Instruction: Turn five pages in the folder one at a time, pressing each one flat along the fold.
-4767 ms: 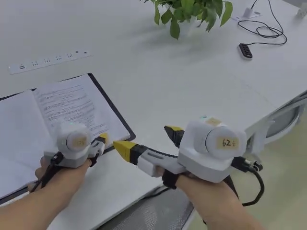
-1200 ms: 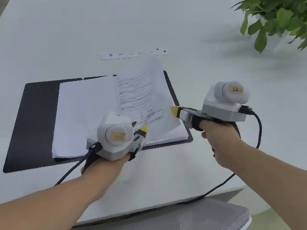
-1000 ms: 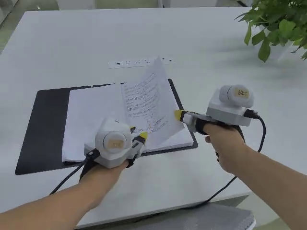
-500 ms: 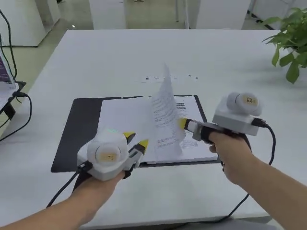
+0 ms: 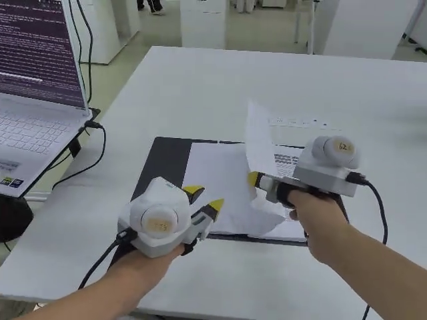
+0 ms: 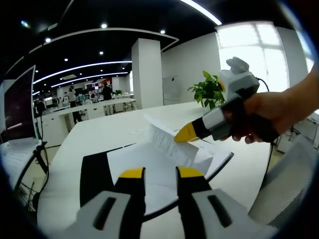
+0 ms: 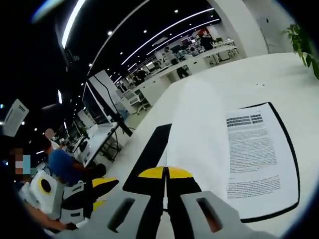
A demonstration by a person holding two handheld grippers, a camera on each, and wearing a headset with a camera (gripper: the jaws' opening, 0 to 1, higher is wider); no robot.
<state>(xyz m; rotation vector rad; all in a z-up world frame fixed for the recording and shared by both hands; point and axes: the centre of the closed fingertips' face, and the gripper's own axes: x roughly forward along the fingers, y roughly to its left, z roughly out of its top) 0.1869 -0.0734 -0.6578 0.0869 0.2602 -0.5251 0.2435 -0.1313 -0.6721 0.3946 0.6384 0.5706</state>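
The right gripper (image 5: 254,179) pinches a lifted page (image 5: 261,140) between closed jaws, apparently near its lower edge; the page stands above the open black folder (image 5: 165,167) on the white table (image 5: 200,80); the left gripper (image 5: 204,199) hovers at the folder's near edge, jaws slightly apart, empty; a laptop (image 5: 33,100) sits well left.

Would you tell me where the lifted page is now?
In the head view, the lifted page stands over the middle of the folder, pinched by the right gripper, with the open left gripper to its left.
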